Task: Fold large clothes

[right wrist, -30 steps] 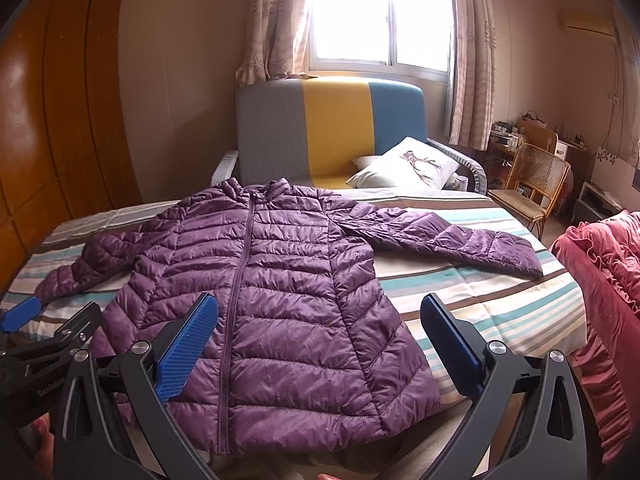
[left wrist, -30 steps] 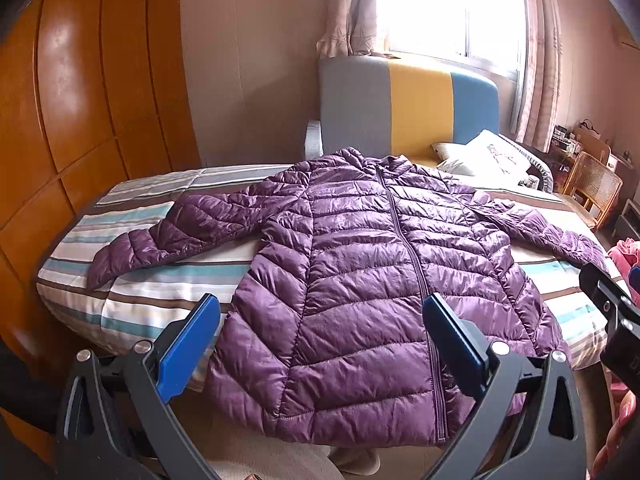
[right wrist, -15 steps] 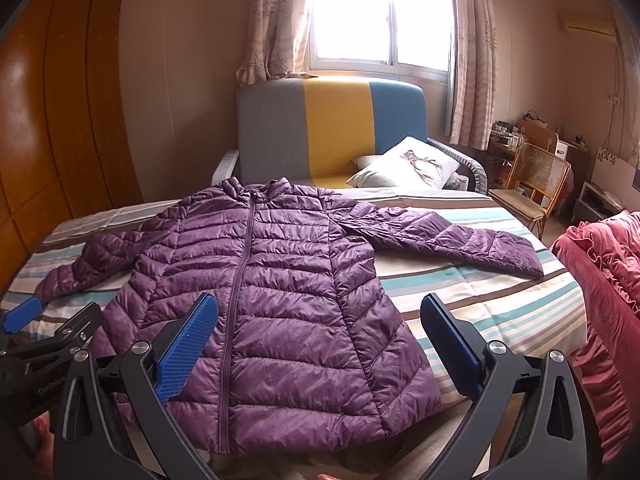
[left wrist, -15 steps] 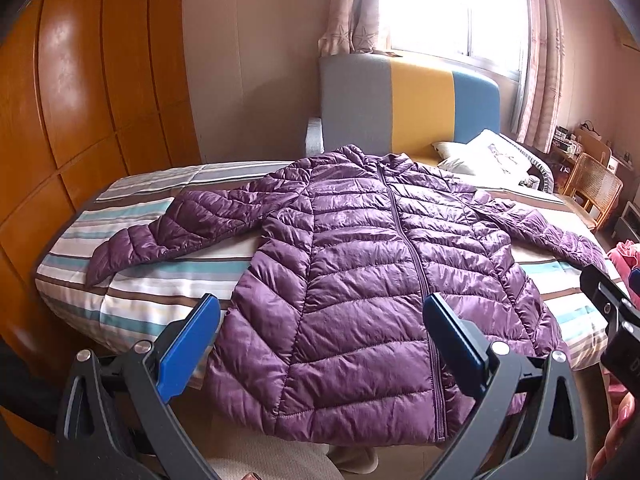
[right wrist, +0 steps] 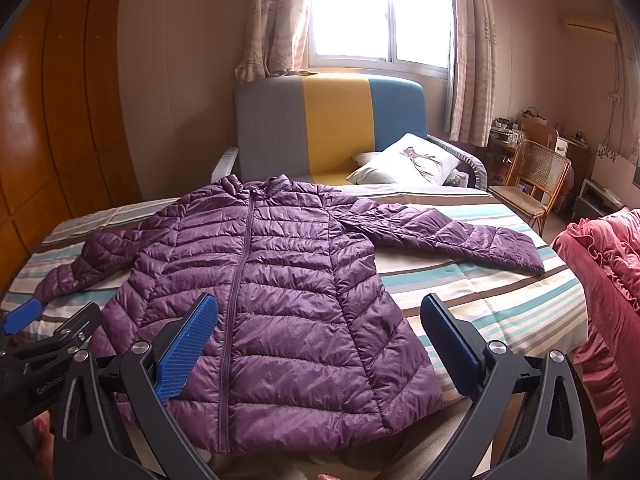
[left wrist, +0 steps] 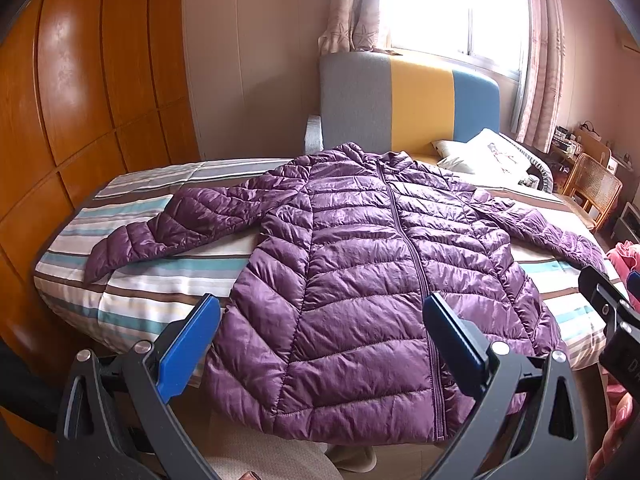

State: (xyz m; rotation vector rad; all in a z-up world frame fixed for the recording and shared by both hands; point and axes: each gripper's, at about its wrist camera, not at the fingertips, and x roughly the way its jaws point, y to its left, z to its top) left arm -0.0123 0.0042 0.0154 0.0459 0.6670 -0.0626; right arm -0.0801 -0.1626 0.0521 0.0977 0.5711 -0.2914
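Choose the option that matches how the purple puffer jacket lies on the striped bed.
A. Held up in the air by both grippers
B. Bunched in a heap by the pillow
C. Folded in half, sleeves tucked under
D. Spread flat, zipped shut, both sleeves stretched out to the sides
D: the purple puffer jacket lies flat on the striped bed, its zip closed and a sleeve out to each side, while the left gripper and right gripper stand open and hold nothing.
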